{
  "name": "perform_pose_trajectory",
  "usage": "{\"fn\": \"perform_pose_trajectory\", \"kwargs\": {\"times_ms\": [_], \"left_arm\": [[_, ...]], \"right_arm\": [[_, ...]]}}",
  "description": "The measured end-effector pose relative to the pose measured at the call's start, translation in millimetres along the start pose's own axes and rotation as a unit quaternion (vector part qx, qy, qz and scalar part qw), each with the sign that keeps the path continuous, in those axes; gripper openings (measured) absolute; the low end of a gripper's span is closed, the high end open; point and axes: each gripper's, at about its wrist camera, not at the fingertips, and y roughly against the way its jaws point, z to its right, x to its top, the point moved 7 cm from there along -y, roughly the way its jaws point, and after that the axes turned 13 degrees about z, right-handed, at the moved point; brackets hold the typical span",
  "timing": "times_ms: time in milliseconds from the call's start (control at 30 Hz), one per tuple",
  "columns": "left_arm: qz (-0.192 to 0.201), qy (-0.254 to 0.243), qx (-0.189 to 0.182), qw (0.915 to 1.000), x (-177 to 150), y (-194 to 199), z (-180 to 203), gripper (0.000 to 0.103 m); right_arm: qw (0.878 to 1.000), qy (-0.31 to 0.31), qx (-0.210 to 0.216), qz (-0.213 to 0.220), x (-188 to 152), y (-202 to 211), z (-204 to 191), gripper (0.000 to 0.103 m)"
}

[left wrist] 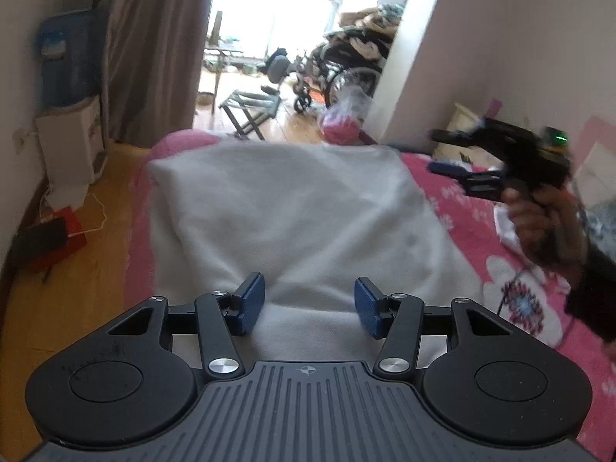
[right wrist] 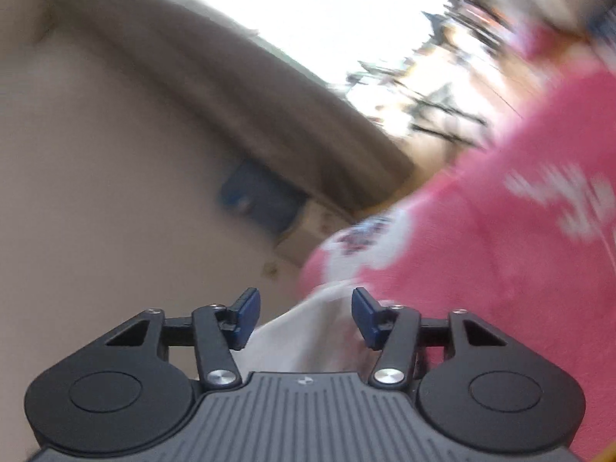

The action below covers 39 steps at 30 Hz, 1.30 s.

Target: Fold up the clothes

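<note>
A pale grey garment [left wrist: 292, 208] lay spread flat across a bed covered with a pink flowered blanket [left wrist: 481, 223]. The left gripper [left wrist: 310, 306] hung low over the near edge of the garment, its blue pads [left wrist: 252, 302] spread apart with only cloth showing below the gap and nothing pinched. To the right, a hand [left wrist: 539, 223] held the right gripper [left wrist: 442, 152] above the blanket, clear of the garment, its fingers parted and blurred. The right wrist view was tilted and smeared; there the right gripper [right wrist: 306, 317] stood spread, with a fold of whitish cloth [right wrist: 308, 342] below the gap, untouched by the pads as far as could be seen. Beyond the bed stood a brown curtain [left wrist: 154, 38] and a wheelchair [left wrist: 338, 73].
</note>
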Motion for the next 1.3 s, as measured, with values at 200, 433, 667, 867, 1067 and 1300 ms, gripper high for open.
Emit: {"fn": "perform_pose_trajectory", "kwargs": {"times_ms": [200, 433, 667, 867, 1067, 1300], "left_arm": [[0.013, -0.014, -0.015, 0.9997, -2.0, 21.5, 22.7, 0.051], [-0.011, -0.097, 0.011, 0.9952, -37.9, 42.7, 43.4, 0.051], [-0.030, -0.118, 0.066, 0.9904, -44.9, 34.7, 38.1, 0.054], [0.004, -0.082, 0.108, 0.9908, -45.3, 75.0, 36.9, 0.054], [0.029, -0.041, 0.146, 0.9879, -47.0, 115.1, 57.2, 0.055], [0.052, 0.000, 0.198, 0.9787, -66.3, 150.8, 98.3, 0.085]], "right_arm": [[0.963, 0.233, 0.074, -0.112, -97.5, 34.7, -100.2, 0.028], [0.937, 0.317, 0.063, -0.134, -169.7, 69.4, -114.2, 0.022], [0.938, 0.310, 0.043, -0.148, -202.6, 71.8, -125.6, 0.022], [0.952, 0.277, 0.009, -0.130, -200.9, 121.9, -128.5, 0.023], [0.961, 0.234, -0.040, -0.141, -202.3, 165.4, -127.7, 0.024], [0.959, 0.223, -0.105, -0.143, -212.0, 223.1, -130.5, 0.041]]}}
